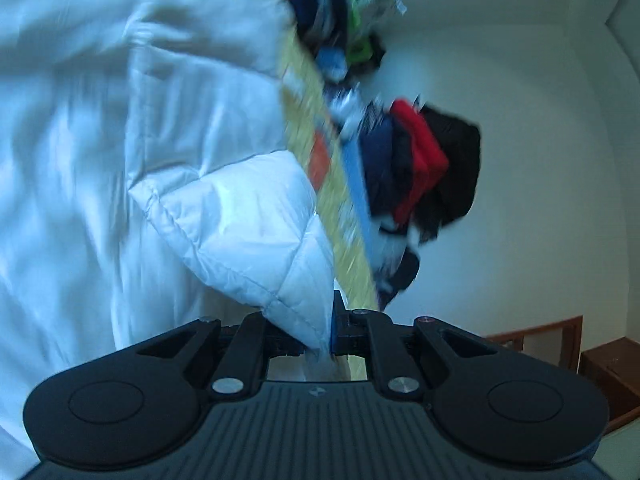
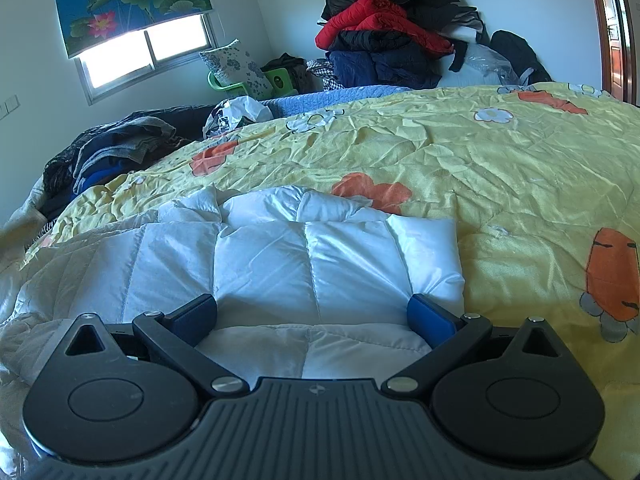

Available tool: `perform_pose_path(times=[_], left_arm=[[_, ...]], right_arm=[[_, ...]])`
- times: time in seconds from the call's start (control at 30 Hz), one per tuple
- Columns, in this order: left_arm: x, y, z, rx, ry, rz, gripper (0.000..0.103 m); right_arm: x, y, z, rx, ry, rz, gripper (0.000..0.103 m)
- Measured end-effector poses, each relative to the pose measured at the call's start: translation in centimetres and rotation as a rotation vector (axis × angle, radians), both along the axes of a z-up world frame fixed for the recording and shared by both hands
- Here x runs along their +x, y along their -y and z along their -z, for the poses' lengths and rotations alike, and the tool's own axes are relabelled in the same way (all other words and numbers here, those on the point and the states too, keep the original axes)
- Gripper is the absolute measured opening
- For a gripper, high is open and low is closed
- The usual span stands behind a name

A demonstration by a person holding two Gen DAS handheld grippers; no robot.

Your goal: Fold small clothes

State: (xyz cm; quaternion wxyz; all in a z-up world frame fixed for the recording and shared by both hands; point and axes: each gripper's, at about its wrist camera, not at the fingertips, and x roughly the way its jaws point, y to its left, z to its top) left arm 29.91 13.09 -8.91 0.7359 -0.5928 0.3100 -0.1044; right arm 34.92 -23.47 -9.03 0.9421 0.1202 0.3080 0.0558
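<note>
My left gripper (image 1: 332, 332) pinching thin corner of white quilted jacket (image 1: 240, 216); slick fabric may slip free. Right gripper (image 2: 312, 312) spread wide above jacket on bed (image 2: 500, 168), pinning nothing, so whole garment may drag.

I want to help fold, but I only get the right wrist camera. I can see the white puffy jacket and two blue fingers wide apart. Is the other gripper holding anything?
Observer: Yes. The left gripper is shut on a corner of the white jacket.

Operator: Is that corner lying flat on the bed?

Observer: No, in the left wrist view the pinched corner is raised off the yellow flowered bedspread.

Operator: Can you see it clearly?

Observer: The left wrist picture is blurred and tilted, with the pile of red and dark clothes sideways behind the jacket.

Operator: And my gripper?

Observer: The right gripper is open over the jacket, gripping nothing.
</note>
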Motion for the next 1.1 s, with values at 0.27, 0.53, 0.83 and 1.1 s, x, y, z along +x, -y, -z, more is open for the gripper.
perform_pose_path(times=[0.27, 0.53, 0.83, 1.1], left_arm=[[0.3, 3.0, 3.7, 0.073, -0.042, 0.081, 0.011], [-2.3, 3.2, -0.6, 0.337, 0.094, 0.196, 0.08], [-6.6, 0.3, 0.1, 0.395, 0.276, 0.187, 0.103], [-9.4, 0.8, 2.3, 0.671, 0.248, -0.007, 0.103]], right_arm=[[-0.1, 0.0, 0.0, 0.007, 0.002, 0.003, 0.1], [0.0, 0.0, 0.0, 0.007, 0.002, 0.003, 0.1], [-0.1, 0.0, -0.1, 0.0, -0.001, 0.005, 0.1], [0.1, -0.8, -0.3, -0.046, -0.037, -0.005, 0.101]])
